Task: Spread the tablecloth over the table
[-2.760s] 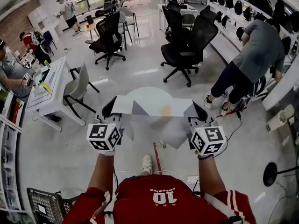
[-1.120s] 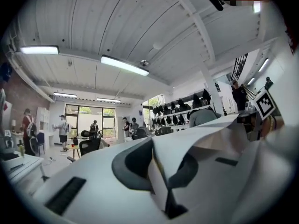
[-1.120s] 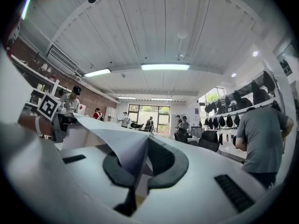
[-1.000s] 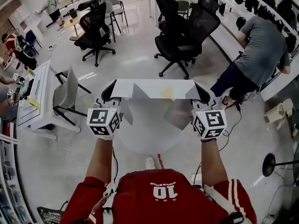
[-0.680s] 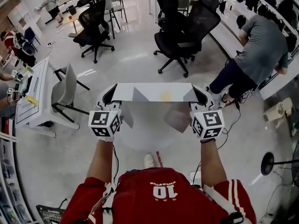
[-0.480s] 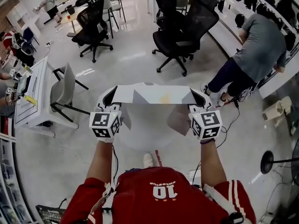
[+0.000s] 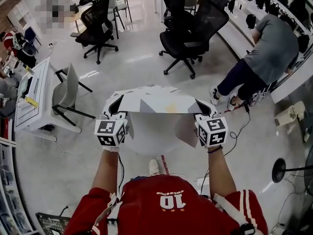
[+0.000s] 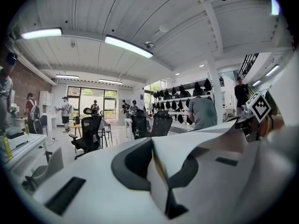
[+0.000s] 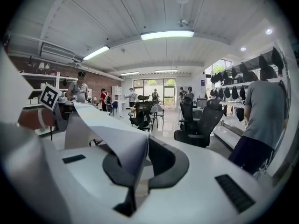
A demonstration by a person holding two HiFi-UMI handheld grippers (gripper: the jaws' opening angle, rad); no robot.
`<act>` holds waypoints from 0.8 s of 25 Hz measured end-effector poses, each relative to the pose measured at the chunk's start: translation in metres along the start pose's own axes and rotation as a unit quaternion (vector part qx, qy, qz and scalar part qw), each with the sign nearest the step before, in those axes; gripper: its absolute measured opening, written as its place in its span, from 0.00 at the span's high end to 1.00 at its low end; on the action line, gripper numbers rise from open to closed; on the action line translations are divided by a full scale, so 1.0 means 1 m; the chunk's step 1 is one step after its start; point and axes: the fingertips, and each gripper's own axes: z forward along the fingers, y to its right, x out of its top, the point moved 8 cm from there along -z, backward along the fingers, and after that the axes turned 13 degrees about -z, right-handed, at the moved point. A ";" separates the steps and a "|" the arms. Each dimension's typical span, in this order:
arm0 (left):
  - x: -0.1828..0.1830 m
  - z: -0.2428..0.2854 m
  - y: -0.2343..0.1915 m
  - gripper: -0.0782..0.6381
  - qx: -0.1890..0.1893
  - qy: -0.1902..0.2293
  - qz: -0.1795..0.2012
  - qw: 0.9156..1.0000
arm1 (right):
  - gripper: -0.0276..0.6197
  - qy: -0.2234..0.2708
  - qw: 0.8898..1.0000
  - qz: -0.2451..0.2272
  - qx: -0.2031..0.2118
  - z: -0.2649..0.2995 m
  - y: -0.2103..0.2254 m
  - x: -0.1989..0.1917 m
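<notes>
The left gripper [image 7: 115,105] is clenched on one corner of the tablecloth [image 7: 157,101], and its own view shows both jaws pinched onto a fold of the pale sheet. The cloth runs as a creased, taut band from there to the right, held in the air over the round white table [image 7: 146,142] that stands just in front of the person. The right gripper [image 7: 202,107] grasps the opposite corner in the same way, its jaws closed on the fabric. The step in hand looks like positioning the cloth over the table, with nothing laid down yet. The next move probably calls for lowering both corners evenly, keeping the sheet centred so that its far edge drops past the far rim, and only then letting go. The cloth hides the table's far rim, and the tabletop hides its legs. I cannot tell whether the hanging part touches the table, or how much cloth is folded beneath the band.
</notes>
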 end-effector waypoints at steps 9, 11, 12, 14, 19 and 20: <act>-0.017 -0.015 0.011 0.86 0.009 -0.020 -0.015 1.000 | 0.83 -0.017 1.000 0.015 -0.001 -0.012 -0.006 -0.029; -0.024 -0.020 0.017 0.86 0.014 -0.027 -0.015 0.999 | 0.83 -0.019 1.000 0.018 0.005 -0.017 -0.007 -0.036; -0.027 -0.023 0.019 0.86 0.016 -0.030 -0.017 0.999 | 0.83 -0.020 1.000 0.017 0.007 -0.020 -0.008 -0.039; -0.033 -0.028 0.023 0.86 0.019 -0.035 -0.024 0.999 | 0.84 -0.021 1.000 0.012 0.012 -0.025 -0.010 -0.044; -0.047 -0.040 0.029 0.85 0.028 -0.053 -0.022 0.998 | 0.83 -0.021 0.999 0.013 0.023 -0.031 -0.013 -0.055; -0.050 -0.043 0.029 0.85 0.031 -0.057 -0.021 0.998 | 0.83 -0.021 0.999 0.015 0.026 -0.031 -0.014 -0.057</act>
